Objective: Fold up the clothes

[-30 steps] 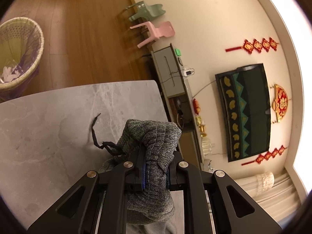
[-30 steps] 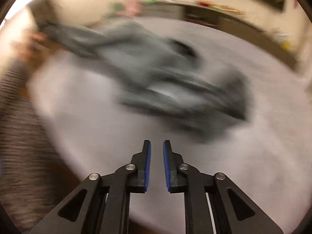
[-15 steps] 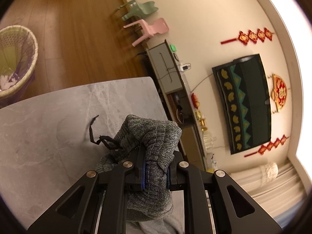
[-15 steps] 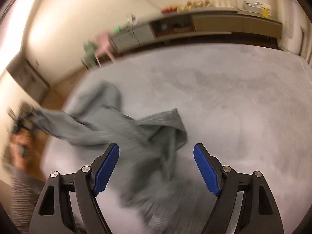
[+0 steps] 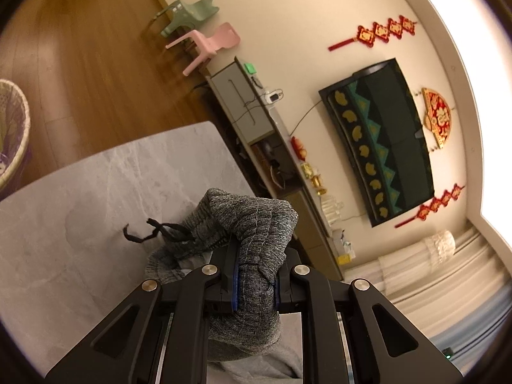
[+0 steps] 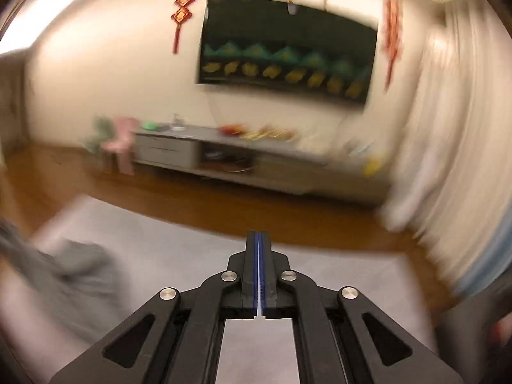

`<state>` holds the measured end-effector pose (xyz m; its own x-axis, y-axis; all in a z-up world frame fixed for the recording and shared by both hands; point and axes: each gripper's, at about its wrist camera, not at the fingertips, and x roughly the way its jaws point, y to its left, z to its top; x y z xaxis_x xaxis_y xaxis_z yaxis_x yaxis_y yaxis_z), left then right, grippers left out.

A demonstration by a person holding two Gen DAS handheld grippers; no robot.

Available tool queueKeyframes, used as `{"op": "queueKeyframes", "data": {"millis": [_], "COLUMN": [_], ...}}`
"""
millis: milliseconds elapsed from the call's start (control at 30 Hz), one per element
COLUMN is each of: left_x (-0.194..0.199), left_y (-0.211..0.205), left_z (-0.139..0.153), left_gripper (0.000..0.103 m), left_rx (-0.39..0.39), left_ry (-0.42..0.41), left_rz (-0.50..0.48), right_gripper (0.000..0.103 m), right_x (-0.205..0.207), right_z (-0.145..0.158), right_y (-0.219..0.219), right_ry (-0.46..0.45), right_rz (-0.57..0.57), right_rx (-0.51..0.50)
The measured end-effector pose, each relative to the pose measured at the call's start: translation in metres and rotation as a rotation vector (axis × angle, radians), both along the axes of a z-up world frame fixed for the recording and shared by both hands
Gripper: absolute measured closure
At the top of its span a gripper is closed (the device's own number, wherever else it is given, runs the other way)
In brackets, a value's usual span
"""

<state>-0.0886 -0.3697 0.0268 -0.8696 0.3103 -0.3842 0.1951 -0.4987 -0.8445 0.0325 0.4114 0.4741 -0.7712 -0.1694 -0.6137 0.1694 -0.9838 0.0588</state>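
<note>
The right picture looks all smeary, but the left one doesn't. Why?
Right wrist view: the camera seems to be swinging, so the wall, curtains and grey cloth smear sideways; only the shut right gripper is sharp, since it rides with the camera. Left wrist view: steady and crisp, the left gripper clamping the cloth, though the fisheye bends the walls.

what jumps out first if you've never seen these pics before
The left gripper is clamped on a bunched grey knit garment above the grey marble table, with a black drawstring dangling. On the wall beyond hang a dark television and red decorations. The right gripper is shut on nothing.
</note>
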Motion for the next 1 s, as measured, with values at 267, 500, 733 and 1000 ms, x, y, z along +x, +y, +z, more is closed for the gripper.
{"op": "queueKeyframes", "data": {"millis": [267,500,733,1000], "left_x": [0.0,0.0,-0.009,-0.019], "left_y": [0.02,0.007,0.017,0.042], "left_z": [-0.004,-0.001,0.0,-0.007], "left_gripper": [0.088,0.088,0.088,0.088], "left_rx": [-0.057,-0.069,-0.067,-0.15], "left_ry": [-0.039,-0.035,-0.043,-0.117], "left_rz": [-0.038,-0.028,-0.058,-0.113], "right_gripper": [0.029,0.096,0.098,0.07], "right_x": [-0.033,-0.049,-0.016,0.007], "right_z": [-0.227,-0.217,-0.034,-0.143], "right_y": [-0.059,-0.064,-0.018,0.085], "right_ry": [-0.557,-0.459,0.206,-0.236], "right_rz": [0.234,0.268,-0.077,-0.162], "right_rx": [0.015,0.076,0.669,0.483]}}
